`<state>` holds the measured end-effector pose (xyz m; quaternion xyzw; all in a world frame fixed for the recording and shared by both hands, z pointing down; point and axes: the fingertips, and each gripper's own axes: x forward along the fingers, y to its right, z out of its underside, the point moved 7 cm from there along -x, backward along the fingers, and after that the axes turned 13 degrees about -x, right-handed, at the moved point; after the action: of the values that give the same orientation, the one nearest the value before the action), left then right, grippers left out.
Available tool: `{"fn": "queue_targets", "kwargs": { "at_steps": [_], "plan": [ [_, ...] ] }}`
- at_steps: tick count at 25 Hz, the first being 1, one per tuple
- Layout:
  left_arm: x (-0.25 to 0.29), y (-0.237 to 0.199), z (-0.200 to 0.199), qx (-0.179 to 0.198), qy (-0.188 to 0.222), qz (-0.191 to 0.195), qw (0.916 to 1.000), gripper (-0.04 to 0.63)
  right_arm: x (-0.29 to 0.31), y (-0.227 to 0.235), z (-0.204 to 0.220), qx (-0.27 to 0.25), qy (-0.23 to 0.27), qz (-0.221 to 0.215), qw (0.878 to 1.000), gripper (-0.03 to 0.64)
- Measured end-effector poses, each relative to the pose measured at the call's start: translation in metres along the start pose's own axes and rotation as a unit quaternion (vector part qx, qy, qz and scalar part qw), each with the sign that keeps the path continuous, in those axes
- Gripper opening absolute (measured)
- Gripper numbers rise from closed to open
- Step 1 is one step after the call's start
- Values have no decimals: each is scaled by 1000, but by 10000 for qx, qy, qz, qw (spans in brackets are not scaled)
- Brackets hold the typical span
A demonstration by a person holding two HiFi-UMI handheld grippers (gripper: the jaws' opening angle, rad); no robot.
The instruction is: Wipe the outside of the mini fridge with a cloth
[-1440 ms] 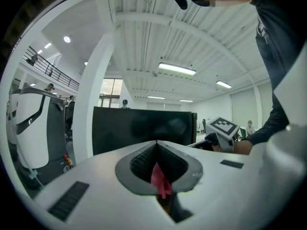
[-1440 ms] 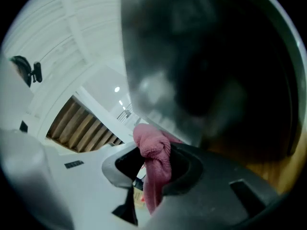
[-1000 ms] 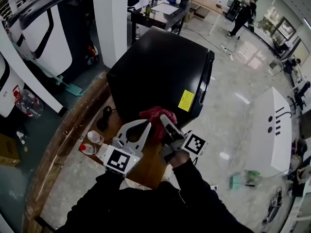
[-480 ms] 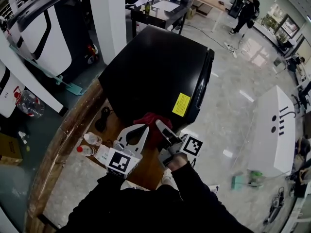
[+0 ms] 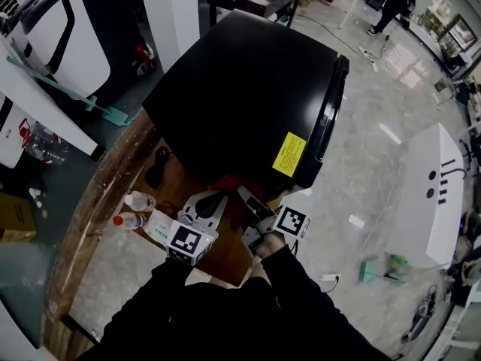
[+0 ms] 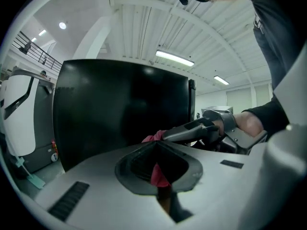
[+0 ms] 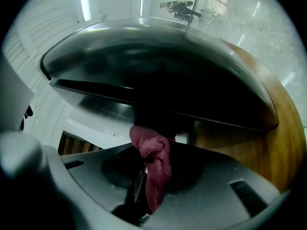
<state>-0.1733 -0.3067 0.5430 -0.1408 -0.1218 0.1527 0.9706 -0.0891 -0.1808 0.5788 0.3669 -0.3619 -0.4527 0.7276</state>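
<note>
Down it goes! Since a second ago the cloth [image 5: 225, 183] has slid lower on the mini fridge [image 5: 248, 89], and both grippers have dropped with it. The right gripper [image 5: 242, 193] has its fingers pinched tight on the red cloth. It's bunched just past their tips and pressed to the black side wall, which looks like how it keeps wiping contact. The yellow label [image 5: 289, 154] sits up and right of those fingers. The left gripper [image 5: 216, 199] is just beside, fingers closed on nothing, seemingly idle. The bench [image 5: 113, 194] lies beneath.
</note>
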Motion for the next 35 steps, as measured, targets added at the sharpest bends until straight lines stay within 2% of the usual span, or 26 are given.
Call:
{"fn": "queue_targets", "kwargs": {
  "at_steps": [4, 8, 14, 24, 29, 35],
  "plan": [
    [12, -13, 36, -183, -234, -82, 9995, 6, 14, 30, 19, 428, -61, -60, 9990, 112],
    [29, -22, 72, -366, -377, 10, 9986, 6, 25, 65, 35, 649, -194, 42, 9977, 112],
    [51, -37, 122, -504, -866, -149, 9949, 6, 37, 115, 58, 871, -473, 416, 9942, 112],
    [76, -48, 195, -850, -1670, -385, 9815, 6, 47, 188, 94, 1286, -644, 1085, 9836, 110],
    [70, -43, 203, -1013, -1777, -439, 9779, 6, 42, 195, 97, 1163, -802, 1137, 9834, 110],
    [34, -24, 158, -1019, -1341, -426, 9848, 6, 12, 145, 91, 338, -1007, 835, 9908, 109]
  ]
}}
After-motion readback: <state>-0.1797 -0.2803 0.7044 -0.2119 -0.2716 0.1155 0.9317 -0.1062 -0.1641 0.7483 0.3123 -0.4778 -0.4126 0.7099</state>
